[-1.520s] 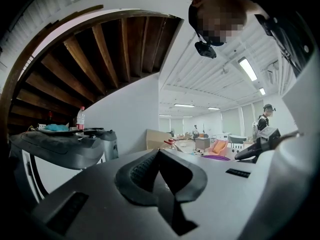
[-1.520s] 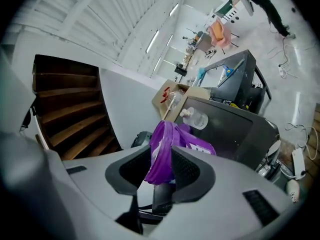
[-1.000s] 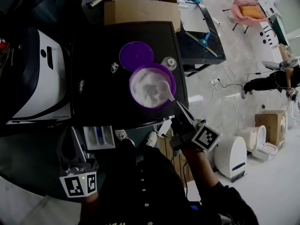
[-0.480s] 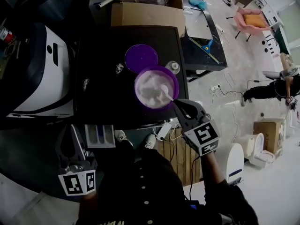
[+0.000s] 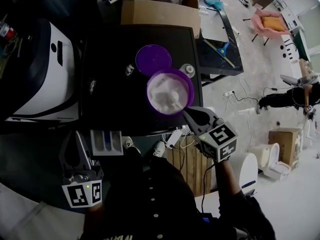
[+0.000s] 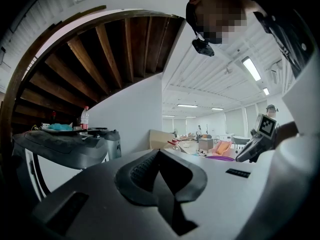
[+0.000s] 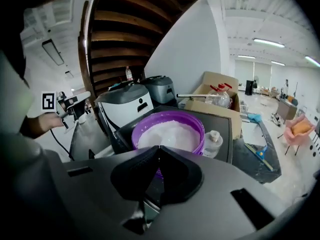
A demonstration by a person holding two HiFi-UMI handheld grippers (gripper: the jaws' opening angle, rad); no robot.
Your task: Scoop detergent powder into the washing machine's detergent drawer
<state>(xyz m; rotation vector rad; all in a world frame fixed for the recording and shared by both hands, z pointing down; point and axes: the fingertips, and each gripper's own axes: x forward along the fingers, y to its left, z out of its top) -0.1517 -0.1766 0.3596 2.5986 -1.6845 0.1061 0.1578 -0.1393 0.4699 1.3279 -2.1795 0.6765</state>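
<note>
- Right tongs [image 7: 157,150] clenched on the scoop [image 5: 176,103] by its thin handle, bowl down in the powder [image 5: 162,96].
- Left tongs [image 6: 159,154] pressed together on nothing, held low and level, off to the left.
- Powder likely light and loose, quick to spill: best carried level and slowly.
- Handle probably stiff, slick plastic; best gripped flat across the pads, near its end, to stop rolling.
- Tub [image 5: 148,90] on the washer [image 5: 110,104], near the front right edge; lid [image 5: 153,60] just behind, bottle [image 5: 188,70] just beside the rim.
- Drawer [image 5: 106,143] pulled out at the front, down-left of the tub, well apart from it; narrow slots, so little margin when tipping.
- Open way across the bare top and over its front edge, past spills [image 5: 129,70].
- Worth minding: the tub rim on lifting out, the left tongs near the drawer.
</note>
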